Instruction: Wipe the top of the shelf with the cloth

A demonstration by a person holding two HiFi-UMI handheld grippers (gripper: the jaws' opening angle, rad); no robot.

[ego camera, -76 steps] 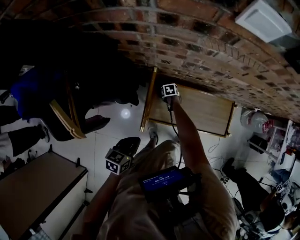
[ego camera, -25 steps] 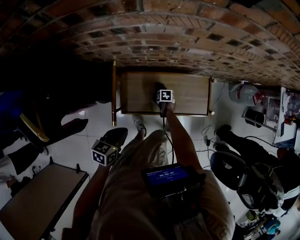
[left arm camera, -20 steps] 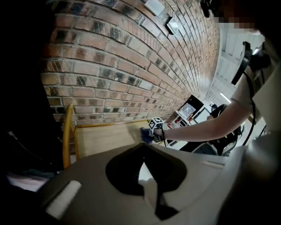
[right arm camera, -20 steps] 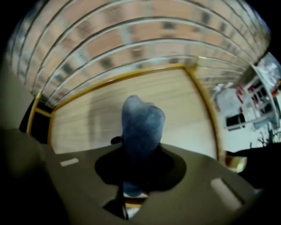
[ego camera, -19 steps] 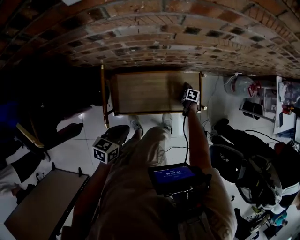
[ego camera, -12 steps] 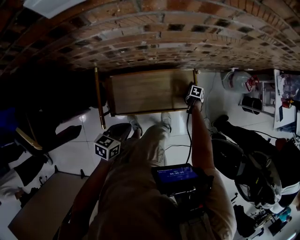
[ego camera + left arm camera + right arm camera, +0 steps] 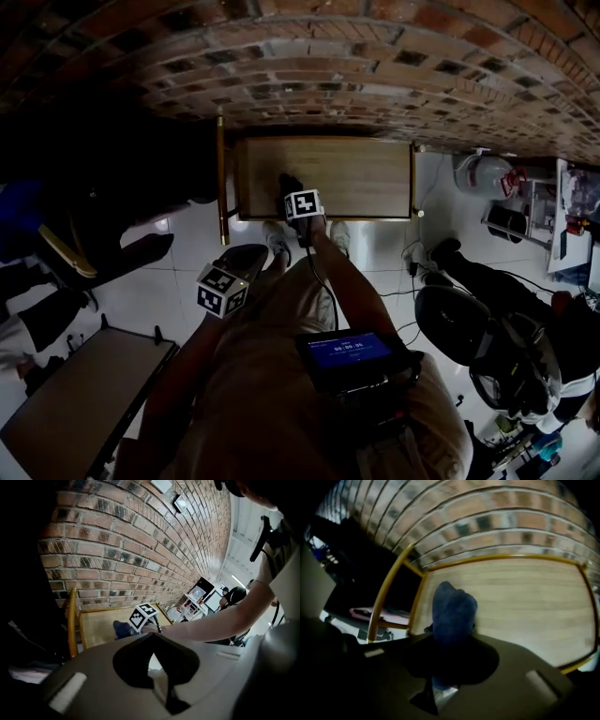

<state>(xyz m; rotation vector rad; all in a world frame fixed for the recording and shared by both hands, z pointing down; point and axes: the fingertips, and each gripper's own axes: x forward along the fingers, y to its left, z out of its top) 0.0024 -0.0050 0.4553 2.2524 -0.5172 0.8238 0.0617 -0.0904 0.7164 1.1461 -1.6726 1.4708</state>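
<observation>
Right tool (image 7: 292,192), clamped on the bunched dark blue cloth (image 7: 452,606), had swept within half a second from the right end of the light wooden shelf top (image 7: 361,178) to its left-centre; one pass probably done, strip by the red brick wall (image 7: 328,66) likely unwiped. Yellow metal rail (image 7: 389,592) stood near on the cloth's left, open board to its right. Left tool (image 7: 222,289) hung over the floor, jaws together, nothing between

Blue cloth (image 7: 452,611) on wooden shelf (image 7: 525,597)

Beige clothing (image 7: 281,384), blue-lit screen (image 7: 349,352), black cable (image 7: 324,286), grey left gripper (image 7: 151,639) and right gripper (image 7: 451,641), black-and-white marker cubes (image 7: 302,204).
</observation>
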